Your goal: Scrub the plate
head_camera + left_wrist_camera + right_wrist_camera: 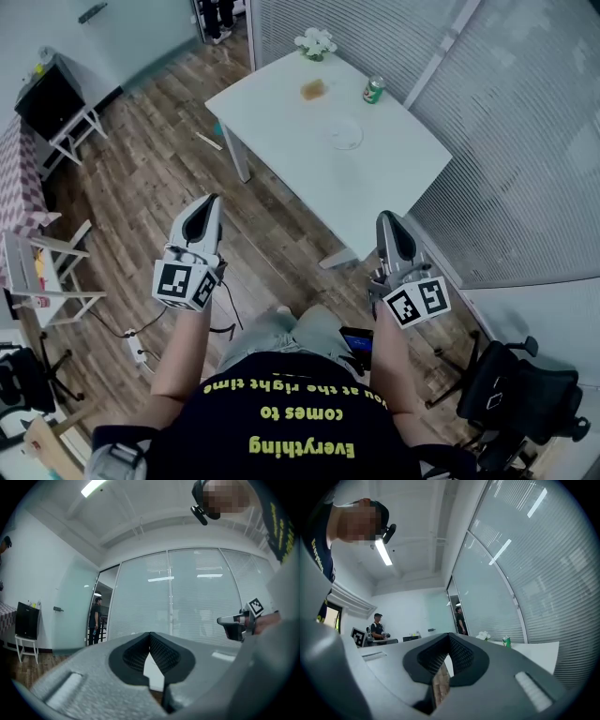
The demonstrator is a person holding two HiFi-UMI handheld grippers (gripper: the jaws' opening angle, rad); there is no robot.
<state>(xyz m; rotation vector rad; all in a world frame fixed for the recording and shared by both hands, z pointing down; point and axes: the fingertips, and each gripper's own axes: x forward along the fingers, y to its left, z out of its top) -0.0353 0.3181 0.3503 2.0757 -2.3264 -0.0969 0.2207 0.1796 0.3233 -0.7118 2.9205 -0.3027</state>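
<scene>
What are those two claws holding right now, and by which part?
Nothing. The left gripper and the right gripper are both shut and empty; the plate lies untouched on the table.

Wood floor (150, 178), white table (272, 108), blinded glass walls (534, 141)

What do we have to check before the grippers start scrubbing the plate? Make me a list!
1. Plate in place: the clear plate lies on the white table. Ok.
2. Something to scrub with: a brown thing lies beyond the plate; whether it is a sponge, cannot tell.
3. Left gripper ready to grab: jaws shut, nothing between them. Not ok.
4. Right gripper ready to grab: jaws shut, nothing between them. Not ok.
5. Near enough: both grippers are over the floor, short of the table. Not ok.
6. Green can out of the way: it stands apart from the plate. Ok.
</scene>
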